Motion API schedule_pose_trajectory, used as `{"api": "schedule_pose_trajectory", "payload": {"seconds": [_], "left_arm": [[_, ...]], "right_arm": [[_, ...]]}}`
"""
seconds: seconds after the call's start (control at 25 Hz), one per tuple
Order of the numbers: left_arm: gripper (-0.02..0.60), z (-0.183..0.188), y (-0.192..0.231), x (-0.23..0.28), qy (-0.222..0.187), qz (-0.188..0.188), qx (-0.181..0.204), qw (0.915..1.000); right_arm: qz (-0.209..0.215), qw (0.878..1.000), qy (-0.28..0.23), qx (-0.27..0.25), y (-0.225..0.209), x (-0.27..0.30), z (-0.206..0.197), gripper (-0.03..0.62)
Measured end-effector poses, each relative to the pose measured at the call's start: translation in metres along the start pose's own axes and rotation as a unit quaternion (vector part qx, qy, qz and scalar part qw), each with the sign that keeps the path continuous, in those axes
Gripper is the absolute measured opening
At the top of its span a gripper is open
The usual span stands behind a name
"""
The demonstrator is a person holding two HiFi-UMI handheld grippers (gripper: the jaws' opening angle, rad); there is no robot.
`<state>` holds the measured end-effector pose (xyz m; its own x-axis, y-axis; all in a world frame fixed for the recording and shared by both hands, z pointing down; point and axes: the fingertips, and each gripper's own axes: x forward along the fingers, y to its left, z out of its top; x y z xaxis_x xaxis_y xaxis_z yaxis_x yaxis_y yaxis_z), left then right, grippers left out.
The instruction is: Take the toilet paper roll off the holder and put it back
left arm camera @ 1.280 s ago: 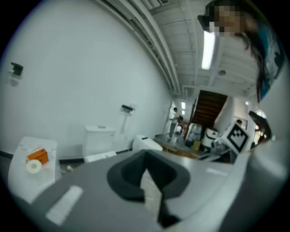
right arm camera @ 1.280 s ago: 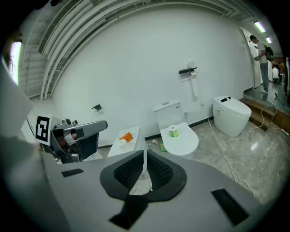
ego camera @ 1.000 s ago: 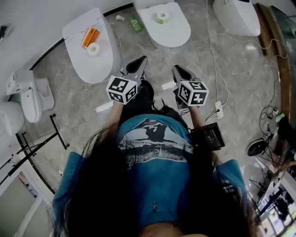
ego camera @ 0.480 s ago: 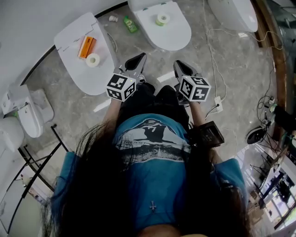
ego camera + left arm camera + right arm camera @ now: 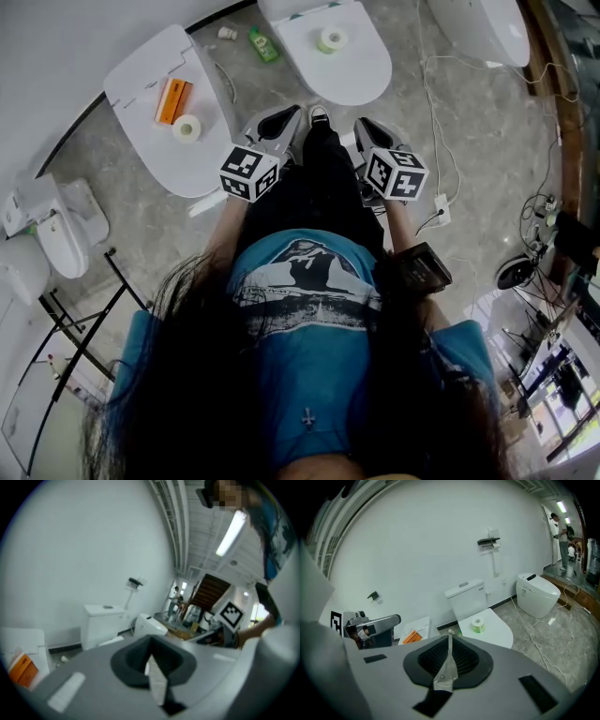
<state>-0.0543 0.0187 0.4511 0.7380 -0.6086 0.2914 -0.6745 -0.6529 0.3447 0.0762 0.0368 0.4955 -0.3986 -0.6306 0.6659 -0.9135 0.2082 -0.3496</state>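
A green-tinted toilet paper roll (image 5: 331, 39) stands on the closed lid of the middle toilet (image 5: 361, 70); in the right gripper view the same roll (image 5: 477, 625) shows ahead of the jaws. A white roll (image 5: 187, 127) lies on the left toilet lid (image 5: 159, 56) beside an orange pack (image 5: 170, 100). A black wall holder (image 5: 490, 542) hangs above the middle toilet's tank. My left gripper (image 5: 279, 123) and right gripper (image 5: 366, 133) are held side by side in front of my body, both shut with nothing between the jaws, well short of either roll.
A third toilet (image 5: 478, 28) stands at the back right, with white cables (image 5: 433, 122) and a power strip (image 5: 442, 208) on the floor. A green bottle (image 5: 262, 44) lies between the toilets. A black rack (image 5: 84, 319) and another white fixture (image 5: 56, 216) stand at left.
I have stepped towards the toilets: both grippers moved forward together, and a leg with a shoe now reaches out between them. Both stay shut.
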Motion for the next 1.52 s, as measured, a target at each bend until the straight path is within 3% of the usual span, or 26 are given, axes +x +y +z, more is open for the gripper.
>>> {"api": "schedule_pose_trajectory", "payload": {"seconds": [0.44, 0.6, 0.64, 0.68, 0.84, 1.04, 1.16, 1.4, 1.52], "left_arm": [[0.002, 0.012, 0.056, 0.078, 0.034, 0.042, 0.016, 0.9984], [0.002, 0.006, 0.083, 0.116, 0.050, 0.054, 0.002, 0.9973], [0.002, 0.004, 0.089, 0.125, 0.054, 0.055, -0.003, 0.9970], [0.002, 0.003, 0.096, 0.134, 0.058, 0.056, -0.005, 0.9967], [0.002, -0.002, 0.123, 0.167, 0.065, 0.055, -0.017, 0.9962], [0.002, -0.014, 0.158, 0.196, 0.068, 0.063, -0.045, 0.9947], [0.002, -0.027, 0.174, 0.207, 0.080, 0.067, -0.055, 0.9930], [0.002, -0.052, 0.187, 0.219, 0.103, 0.076, -0.079, 0.9886], [0.002, -0.060, 0.194, 0.222, 0.110, 0.081, -0.084, 0.9871]], "right_arm": [[0.025, 0.997, 0.030, -0.071, -0.065, 0.108, 0.065, 0.038], [0.080, 0.987, 0.058, -0.123, -0.081, 0.165, 0.076, 0.045], [0.099, 0.983, 0.071, -0.135, -0.082, 0.180, 0.074, 0.084], [0.115, 0.979, 0.087, -0.144, -0.085, 0.196, 0.071, 0.169], [0.140, 0.963, 0.140, -0.184, -0.105, 0.256, 0.057, 0.237], [0.119, 0.941, 0.163, -0.273, -0.130, 0.322, 0.046, 0.369], [0.096, 0.919, 0.180, -0.338, -0.146, 0.361, 0.037, 0.402], [0.049, 0.863, 0.241, -0.440, -0.183, 0.426, 0.007, 0.456], [0.051, 0.850, 0.263, -0.453, -0.190, 0.443, 0.000, 0.460]]}}
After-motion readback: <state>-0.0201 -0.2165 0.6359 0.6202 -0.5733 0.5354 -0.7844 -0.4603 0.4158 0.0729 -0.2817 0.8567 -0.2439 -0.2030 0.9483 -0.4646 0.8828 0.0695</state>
